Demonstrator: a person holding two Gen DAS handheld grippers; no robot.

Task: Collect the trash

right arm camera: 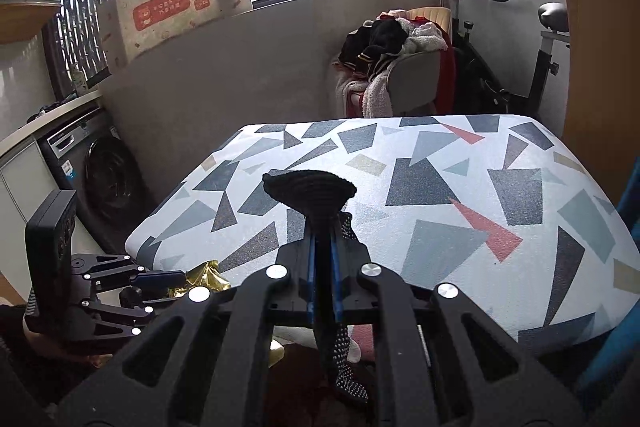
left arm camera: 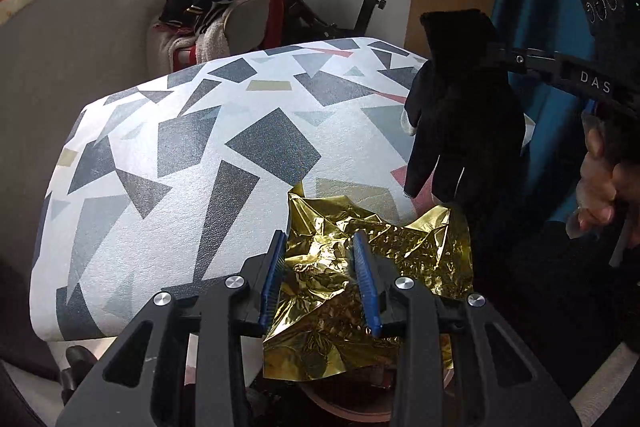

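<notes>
Setting: a utility room with barred windows, where we work over a padded board covered in white fabric printed with grey, beige and red triangles (left arm camera: 168, 147), which fills the middle of both views.

Left gripper (left arm camera: 320, 279): black frame, blue-padded fingers (left arm camera: 366, 283). We find the jaws partly apart with a crumpled sheet of gold metallic foil (left arm camera: 420, 251) between them; both pads lie against the foil, though we cannot tell how firmly it is pinched. The foil sits at the near right edge of the board and hangs over that edge toward us. In the right wrist view the same gripper appears at the near left, gold foil at its tips.

Right gripper (right arm camera: 324, 247): jaws drawn almost together, clamped on a black knitted glove with a ribbed cuff (right arm camera: 310, 193). The cuff stands up beyond the fingertips; the dotted-palm fingers hang down below the jaws. From the left wrist camera we see the glove held in the air above the board's right side, just beyond the foil, fingers pointing down.

Surroundings: a front-loading washing machine (right arm camera: 100, 167) far left; a printed cardboard box (right arm camera: 172, 11) on the sill; a chair heaped with clothes (right arm camera: 396, 59) beyond the board; a black exercise bike (left arm camera: 360, 3) beside it; a blue curtain (left arm camera: 532, 27) at right.
</notes>
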